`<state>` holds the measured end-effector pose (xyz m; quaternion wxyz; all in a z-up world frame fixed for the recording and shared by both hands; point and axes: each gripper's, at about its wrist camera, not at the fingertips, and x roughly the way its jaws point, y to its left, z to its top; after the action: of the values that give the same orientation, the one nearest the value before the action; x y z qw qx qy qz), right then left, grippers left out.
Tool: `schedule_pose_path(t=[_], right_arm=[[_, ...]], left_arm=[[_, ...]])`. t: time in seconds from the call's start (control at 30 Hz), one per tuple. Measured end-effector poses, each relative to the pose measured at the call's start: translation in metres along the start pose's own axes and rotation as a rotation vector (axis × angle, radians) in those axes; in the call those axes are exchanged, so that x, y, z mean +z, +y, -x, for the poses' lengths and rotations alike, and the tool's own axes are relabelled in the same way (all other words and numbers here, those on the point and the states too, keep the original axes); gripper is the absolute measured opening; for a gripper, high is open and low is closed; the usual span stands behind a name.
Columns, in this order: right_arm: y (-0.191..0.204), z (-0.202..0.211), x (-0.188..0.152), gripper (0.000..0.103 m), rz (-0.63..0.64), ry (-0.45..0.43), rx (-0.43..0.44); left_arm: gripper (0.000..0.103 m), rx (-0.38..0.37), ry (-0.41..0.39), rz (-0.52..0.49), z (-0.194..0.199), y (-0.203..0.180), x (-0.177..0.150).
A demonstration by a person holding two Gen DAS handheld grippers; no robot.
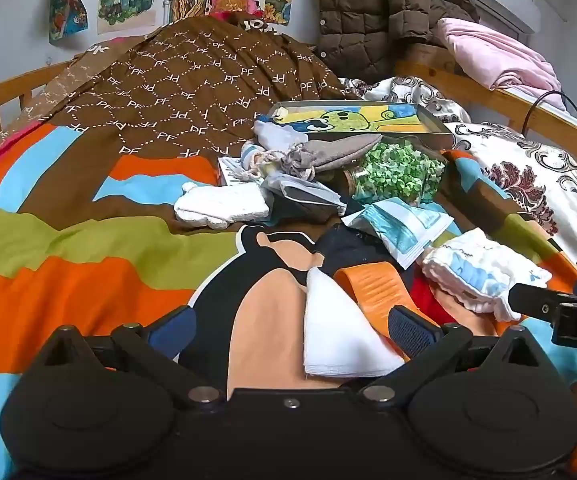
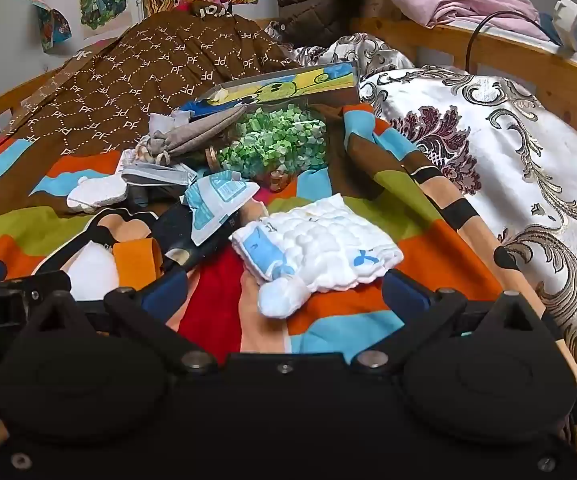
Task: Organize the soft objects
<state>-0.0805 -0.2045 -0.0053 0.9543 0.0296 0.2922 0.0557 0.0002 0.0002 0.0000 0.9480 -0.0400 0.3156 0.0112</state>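
A folded white cloth (image 1: 340,336) lies on the colourful bedspread between the wide-apart fingers of my left gripper (image 1: 292,330), which is open and holds nothing. An orange strap (image 1: 376,288) lies beside that cloth. My right gripper (image 2: 284,292) is open too, and its fingers stand either side of a white quilted cloth with blue print (image 2: 320,244), whose near corner lies between them untouched. That same cloth (image 1: 484,272) shows at the right of the left wrist view, beside the right gripper's finger (image 1: 536,300). A white textured piece (image 1: 220,206) lies further back.
Behind lies a heap: a grey drawstring pouch (image 1: 328,156), a jar of green bits (image 1: 400,172), a blue-white packet (image 1: 396,228) and a picture box (image 1: 352,118). A brown patterned quilt (image 1: 192,92) is piled at the back. A wooden bed rail (image 2: 528,64) borders the right.
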Motion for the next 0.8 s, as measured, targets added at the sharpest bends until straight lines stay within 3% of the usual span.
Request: schedule_pose_path(t=[0.8], right_arm=[[0.0002,-0.0015,-0.0004,0.103,0.004,0.003,-0.004]], left_arm=[[0.102,0.003,0.003,0.001,0.0004,-0.0001,0.0001]])
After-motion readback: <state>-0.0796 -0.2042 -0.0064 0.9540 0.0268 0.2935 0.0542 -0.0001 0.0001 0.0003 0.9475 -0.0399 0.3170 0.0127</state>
